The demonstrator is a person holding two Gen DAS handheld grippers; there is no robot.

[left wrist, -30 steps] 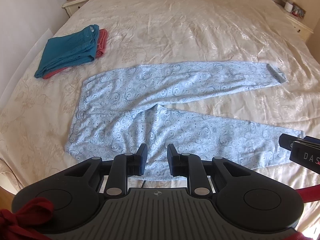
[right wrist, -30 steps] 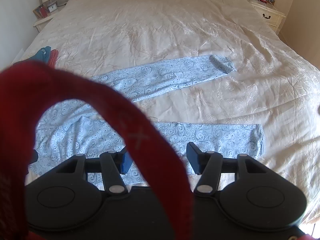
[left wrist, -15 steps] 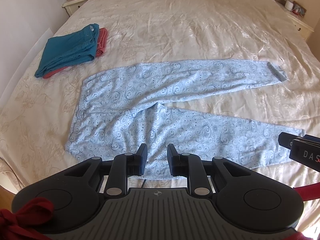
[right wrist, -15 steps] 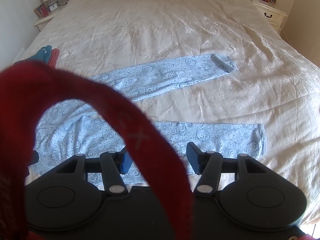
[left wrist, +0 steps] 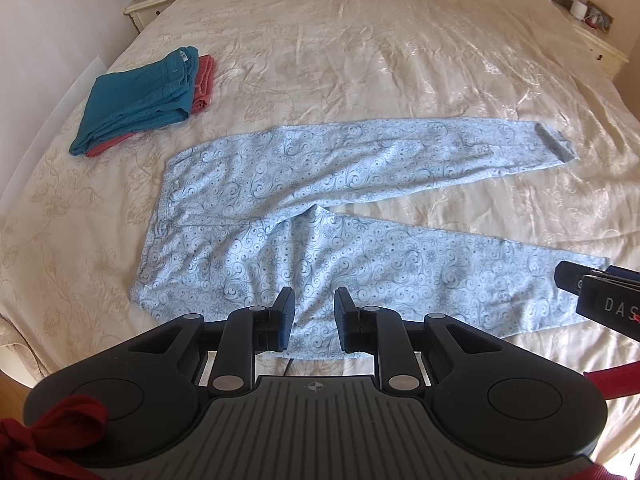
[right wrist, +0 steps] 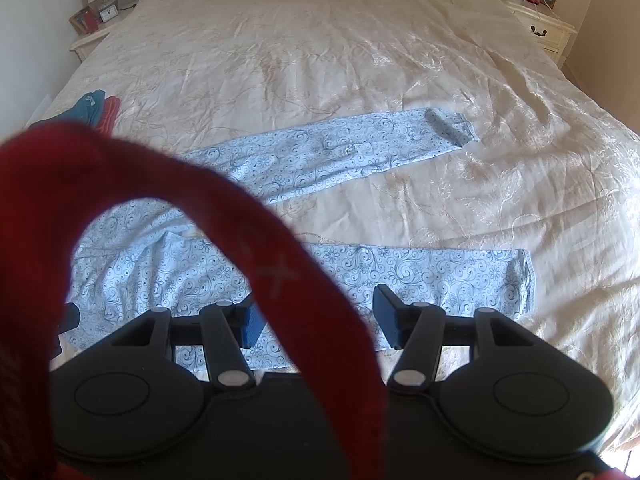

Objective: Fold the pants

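Pants [left wrist: 320,216], pale blue with a swirl print, lie flat on a cream bedspread [left wrist: 360,40] just beyond both tools, legs spread in a V. The left gripper [left wrist: 314,318] hovers over the near edge by the seat, jaws parted with nothing between them. The right gripper [right wrist: 316,320] hovers over the near leg, jaws wider and also empty; a red strap [right wrist: 256,248] crosses its view. To the left gripper's far left sits a folded teal and red stack [left wrist: 144,100].

Folding has likely not begun. A good first fold would pinch the near leg at waist and cuff, then lay it onto the far leg [left wrist: 400,156], edges matched, cloth kept taut to avoid wrinkles.
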